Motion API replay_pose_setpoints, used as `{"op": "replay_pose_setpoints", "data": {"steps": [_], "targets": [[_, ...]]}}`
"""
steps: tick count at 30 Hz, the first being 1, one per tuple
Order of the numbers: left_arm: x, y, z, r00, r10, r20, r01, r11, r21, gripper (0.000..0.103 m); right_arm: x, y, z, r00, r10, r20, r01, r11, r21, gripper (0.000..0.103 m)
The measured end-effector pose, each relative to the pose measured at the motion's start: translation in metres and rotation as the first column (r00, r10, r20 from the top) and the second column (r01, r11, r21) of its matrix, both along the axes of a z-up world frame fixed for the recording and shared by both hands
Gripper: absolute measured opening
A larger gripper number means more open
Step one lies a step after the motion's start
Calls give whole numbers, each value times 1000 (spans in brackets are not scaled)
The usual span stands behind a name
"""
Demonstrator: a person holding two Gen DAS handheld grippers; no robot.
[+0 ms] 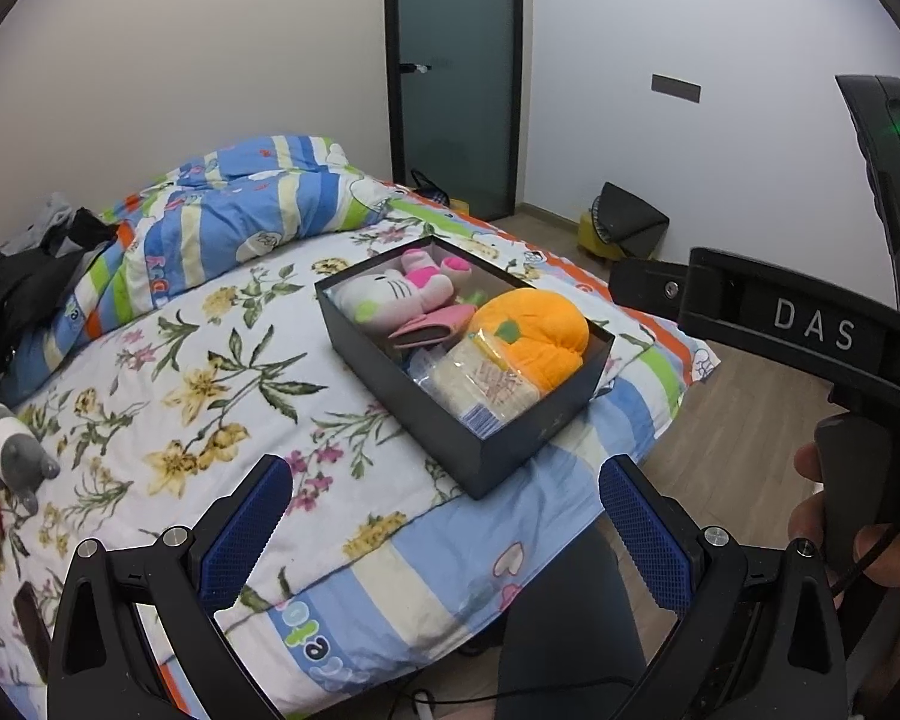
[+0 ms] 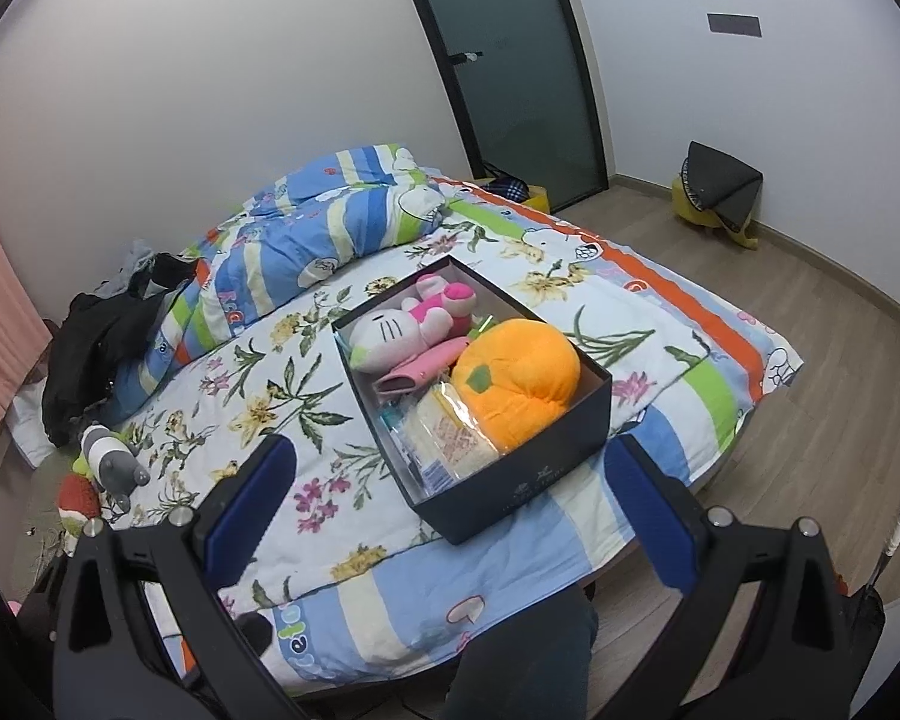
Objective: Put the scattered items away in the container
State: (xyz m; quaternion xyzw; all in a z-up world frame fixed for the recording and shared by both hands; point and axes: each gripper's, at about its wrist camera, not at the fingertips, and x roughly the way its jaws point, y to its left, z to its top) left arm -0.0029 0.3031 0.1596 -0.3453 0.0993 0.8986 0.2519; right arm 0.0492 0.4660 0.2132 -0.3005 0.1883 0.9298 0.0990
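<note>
While both our grippers hang above the near edge of the bed (image 1: 168,372), the dark box (image 1: 528,420) sits on the floral bedspread close to the bed's near right corner. We see it full: a white and pink cat plush (image 1: 390,294) lies at its far end, a pink pouch (image 1: 432,324) rests just beside the plush, an orange pumpkin plush (image 1: 534,330) fills the right side and rises above the rim, and a clear packet of wafers (image 1: 486,384) lies against the pumpkin at the near end. Our left gripper (image 1: 444,534) has its blue pads spread wide with nothing between them. Our right gripper (image 2: 450,516) is spread just as wide and holds nothing either. Near the bed's left edge a grey and white plush (image 2: 111,459) lies outside the box, beside a red and green toy (image 2: 78,498). A folded striped quilt (image 2: 330,216) is piled at the far end.
</note>
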Motion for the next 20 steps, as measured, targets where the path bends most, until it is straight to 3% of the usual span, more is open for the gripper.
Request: {"op": "replay_pose_setpoints", "data": {"steps": [20], "targets": [[4, 7, -10, 1000, 24, 6, -24, 1000, -20, 102, -3, 19, -13, 999, -30, 25, 32, 997, -70, 103]]}}
